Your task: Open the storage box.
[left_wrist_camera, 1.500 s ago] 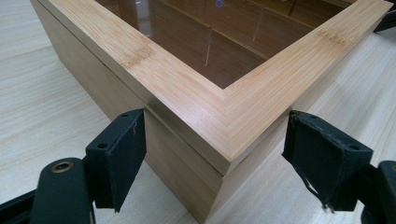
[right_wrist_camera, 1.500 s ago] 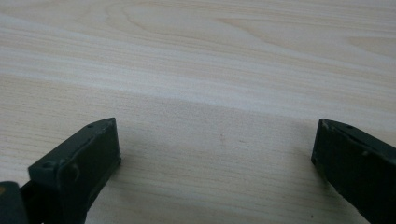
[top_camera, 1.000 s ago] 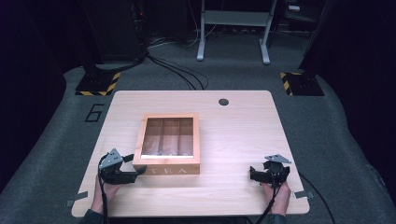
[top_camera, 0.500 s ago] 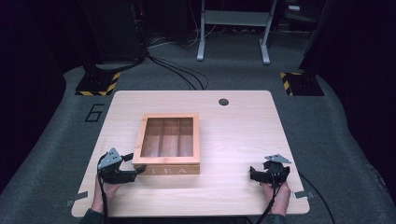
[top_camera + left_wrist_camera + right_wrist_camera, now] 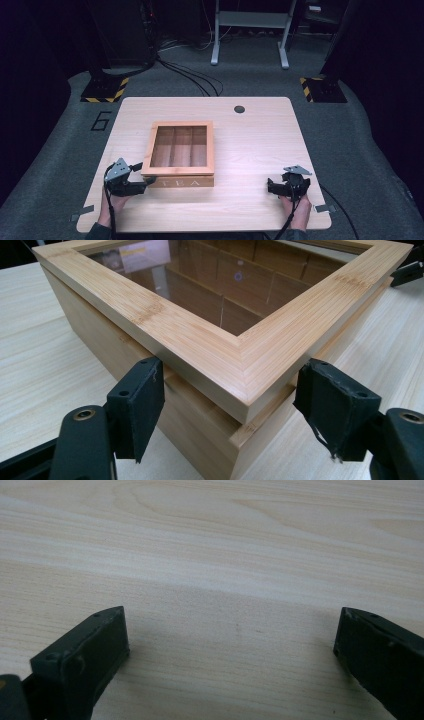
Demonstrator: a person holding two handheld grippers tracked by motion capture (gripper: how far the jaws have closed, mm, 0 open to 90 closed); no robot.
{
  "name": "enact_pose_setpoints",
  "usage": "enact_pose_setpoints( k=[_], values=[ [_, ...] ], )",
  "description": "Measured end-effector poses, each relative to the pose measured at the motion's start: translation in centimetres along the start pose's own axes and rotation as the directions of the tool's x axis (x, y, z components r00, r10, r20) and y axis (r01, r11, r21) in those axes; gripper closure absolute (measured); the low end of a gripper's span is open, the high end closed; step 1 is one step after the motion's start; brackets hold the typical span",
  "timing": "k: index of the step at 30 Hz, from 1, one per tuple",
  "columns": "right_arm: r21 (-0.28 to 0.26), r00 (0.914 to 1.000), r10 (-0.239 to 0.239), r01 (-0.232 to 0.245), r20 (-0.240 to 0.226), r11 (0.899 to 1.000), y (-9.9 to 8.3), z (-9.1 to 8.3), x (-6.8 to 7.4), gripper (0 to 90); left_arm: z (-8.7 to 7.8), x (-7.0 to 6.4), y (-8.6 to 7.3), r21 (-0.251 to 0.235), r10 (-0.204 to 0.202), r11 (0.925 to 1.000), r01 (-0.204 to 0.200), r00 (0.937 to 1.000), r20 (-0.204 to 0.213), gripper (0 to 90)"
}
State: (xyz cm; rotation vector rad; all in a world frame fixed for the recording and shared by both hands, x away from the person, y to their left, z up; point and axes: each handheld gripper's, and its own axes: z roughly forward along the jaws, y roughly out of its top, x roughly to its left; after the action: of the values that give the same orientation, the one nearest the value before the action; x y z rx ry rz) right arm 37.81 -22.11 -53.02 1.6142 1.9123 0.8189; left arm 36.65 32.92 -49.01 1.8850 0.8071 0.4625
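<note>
Left gripper (image 5: pixel 134 184) sits low at the near left, jaws spread wide and pointing right, its hand (image 5: pixel 114 203) coming in from the bottom edge. Right gripper (image 5: pixel 276 186) rests at the near right, jaws wide apart too, pointing left, the right hand (image 5: pixel 297 206) behind it.

A pale wooden worktop (image 5: pixel 260 145) stands on grey carpet (image 5: pixel 350 130) marked with a number 6 (image 5: pixel 101 120). A round dark hole (image 5: pixel 239 109) sits near its far edge. Beyond lie black cables (image 5: pixel 190 75), two yellow-and-black striped bases (image 5: pixel 105 90), and a white metal frame (image 5: pixel 250 30).
</note>
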Motion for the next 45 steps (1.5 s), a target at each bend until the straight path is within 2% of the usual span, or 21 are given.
enact_pose_setpoints(
  k=[12, 29, 35, 37, 42, 45],
  values=[
    [0.003, 1.0, -0.001, 0.001, 0.001, 1.0, 0.01, -0.02, 0.0, 0.4, -0.18, 0.31, 0.11, -0.014, -0.002, 0.9999, 0.002, 0.9998, 0.017, 30.3],
    [0.0, 1.0, -0.001, 0.001, 0.0, 1.0, 0.0, 0.0, 0.0, 0.4, -0.25, 0.37, 0.36, 0.009, 0.013, 0.9999, -0.013, 0.9997, 0.019, 30.9],
    [0.0, 1.0, -0.001, 0.001, -0.001, 1.0, 0.0, 0.01, 0.0, 0.4, -0.24, 0.27, 0.58, 0.016, 0.028, 0.9995, -0.028, 0.9996, 0.006, 30.8],
    [0.0, 1.0, 0.0, 0.0, -0.001, 1.0, 0.0, 0.01, 0.0, 0.4, -0.23, 0.36, 0.63, 0.015, 0.03, 0.9994, -0.03, 0.9995, -0.012, 33.1],
    [0.0, 1.0, 0.0, 0.0, -0.001, 1.0, 0.0, 0.01, 0.0, 0.4, -0.14, 0.44, 0.76, 0.005, 0.018, 0.9998, -0.018, 0.9996, -0.021, 35.4],
    [0.0, 1.0, 0.0, 0.0, -0.001, 1.0, 0.0, 0.01, 0.0, 0.4, -0.11, 0.42, 0.96, 0.004, 0.024, 0.9997, -0.024, 0.9987, -0.045, 34.8]
  ],
)
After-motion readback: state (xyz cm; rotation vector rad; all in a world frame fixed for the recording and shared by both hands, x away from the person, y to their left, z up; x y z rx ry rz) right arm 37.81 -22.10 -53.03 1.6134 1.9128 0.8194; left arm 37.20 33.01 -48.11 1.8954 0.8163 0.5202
